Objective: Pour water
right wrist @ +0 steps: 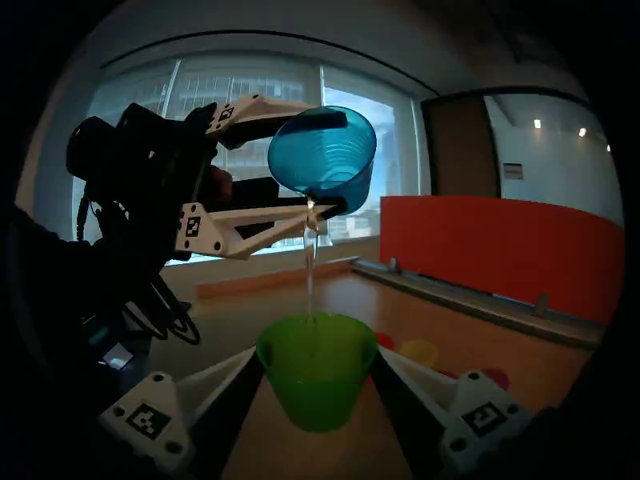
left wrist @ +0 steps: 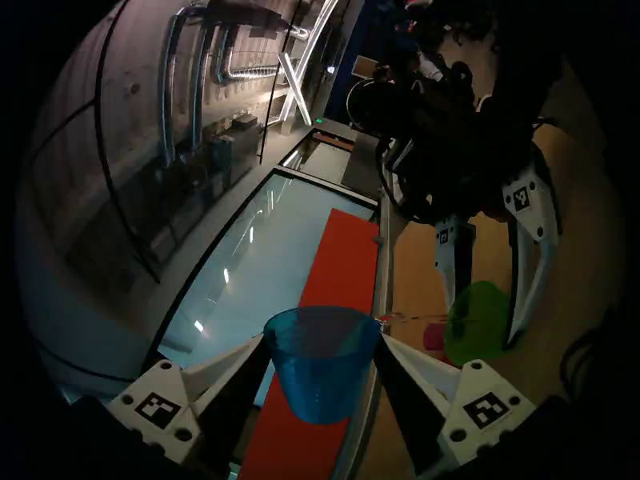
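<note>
Left gripper view: my left gripper (left wrist: 322, 346) was clamped on the blue cup (left wrist: 322, 380), with both fingers pressed against its wall just under the rim. The cup looked like thin plastic. Judged light and easily squashed; a harder squeeze would likely buckle it.

Right gripper view: my right gripper (right wrist: 316, 362) was closed on the green cup (right wrist: 317, 392), upright over the wooden table (right wrist: 448, 328). The blue cup was tilted above it, and a thin stream of water (right wrist: 309, 264) fell into the green one. Wet walls may be slippery; best held near the rim.
</note>
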A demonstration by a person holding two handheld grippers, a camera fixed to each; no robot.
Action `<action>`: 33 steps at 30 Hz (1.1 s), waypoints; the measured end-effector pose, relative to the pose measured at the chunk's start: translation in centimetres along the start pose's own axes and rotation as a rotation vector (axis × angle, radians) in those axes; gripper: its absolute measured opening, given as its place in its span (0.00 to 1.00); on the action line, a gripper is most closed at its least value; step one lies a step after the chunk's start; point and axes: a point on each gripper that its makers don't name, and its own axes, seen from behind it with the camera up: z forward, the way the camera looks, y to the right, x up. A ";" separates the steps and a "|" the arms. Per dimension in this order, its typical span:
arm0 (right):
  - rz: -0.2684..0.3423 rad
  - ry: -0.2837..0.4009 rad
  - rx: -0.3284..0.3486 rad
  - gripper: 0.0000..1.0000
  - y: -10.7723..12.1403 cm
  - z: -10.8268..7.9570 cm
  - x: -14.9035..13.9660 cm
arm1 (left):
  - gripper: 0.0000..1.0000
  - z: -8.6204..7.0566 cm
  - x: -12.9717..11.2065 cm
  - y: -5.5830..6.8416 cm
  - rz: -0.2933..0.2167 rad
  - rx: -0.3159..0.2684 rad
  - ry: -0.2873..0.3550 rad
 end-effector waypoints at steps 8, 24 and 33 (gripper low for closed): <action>-0.004 0.001 -0.002 0.91 0.0 0.0 0.2 | 0.87 -0.1 0.2 -0.2 0.020 0.005 0.002; -0.012 0.005 -0.006 0.91 0.2 0.0 0.6 | 0.86 -0.3 0.3 -0.9 0.073 0.013 0.006; -0.013 0.007 -0.008 0.91 0.2 -0.1 0.6 | 0.86 -0.2 0.4 -0.8 0.104 0.012 0.006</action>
